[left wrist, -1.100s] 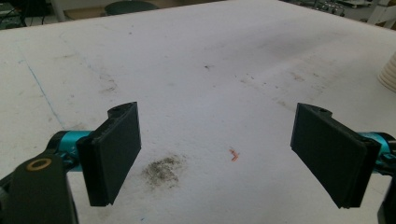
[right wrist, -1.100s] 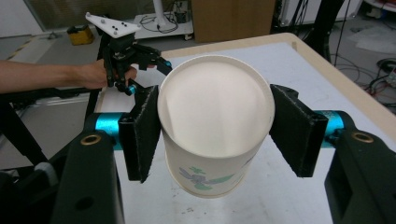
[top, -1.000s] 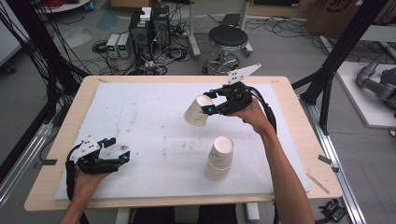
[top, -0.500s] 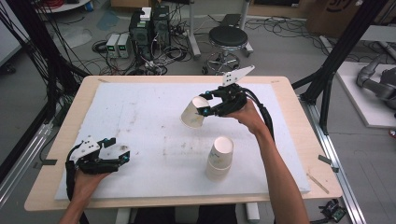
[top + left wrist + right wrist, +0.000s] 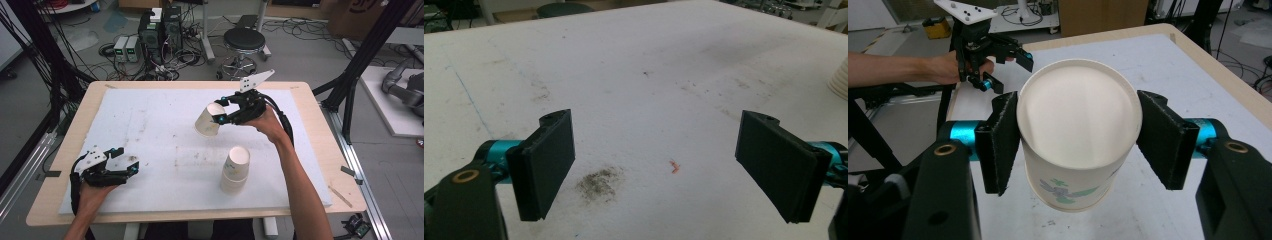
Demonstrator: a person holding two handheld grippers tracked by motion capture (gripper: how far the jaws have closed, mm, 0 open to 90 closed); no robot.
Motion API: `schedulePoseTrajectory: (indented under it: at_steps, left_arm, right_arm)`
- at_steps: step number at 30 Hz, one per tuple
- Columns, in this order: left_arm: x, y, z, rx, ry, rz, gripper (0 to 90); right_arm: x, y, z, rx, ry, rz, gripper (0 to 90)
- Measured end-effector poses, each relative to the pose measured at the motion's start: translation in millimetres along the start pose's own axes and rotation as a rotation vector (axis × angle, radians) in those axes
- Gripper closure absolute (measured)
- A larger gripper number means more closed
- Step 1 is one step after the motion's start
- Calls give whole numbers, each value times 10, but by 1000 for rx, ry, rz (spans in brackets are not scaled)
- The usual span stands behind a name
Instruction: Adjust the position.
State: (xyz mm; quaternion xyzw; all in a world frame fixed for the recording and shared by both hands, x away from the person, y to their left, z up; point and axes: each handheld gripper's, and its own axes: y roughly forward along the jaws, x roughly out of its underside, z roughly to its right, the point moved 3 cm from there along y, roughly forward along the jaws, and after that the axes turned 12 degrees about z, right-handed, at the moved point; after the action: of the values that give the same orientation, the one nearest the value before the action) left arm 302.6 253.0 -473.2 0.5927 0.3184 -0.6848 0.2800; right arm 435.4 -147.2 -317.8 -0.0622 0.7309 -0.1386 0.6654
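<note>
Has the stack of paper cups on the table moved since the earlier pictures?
No. The stack of cups stands at the same spot on the white mat, just as near to the table's front edge as before.

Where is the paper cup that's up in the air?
In the high view, the paper cup is tilted above the table's middle, pinched in the right gripper, beyond the stack of cups.
</note>
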Motion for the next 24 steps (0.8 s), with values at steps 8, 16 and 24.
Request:
schedulePoseTrajectory:
  at_steps: [8, 16, 24]
  left_arm:
    - [-5, 12, -11, 6, -14, -14, 158]
    - [-90, 22, -21, 15, 4, 14, 138]
    - [-338, 117, -55, 88, 43, 45, 128]
  right_arm:
    - [2, -13, 12, 3, 5, -1, 374]
    - [-3, -35, 10, -1, -1, -3, 374]
    - [-12, -56, 10, -7, -11, 2, 374]
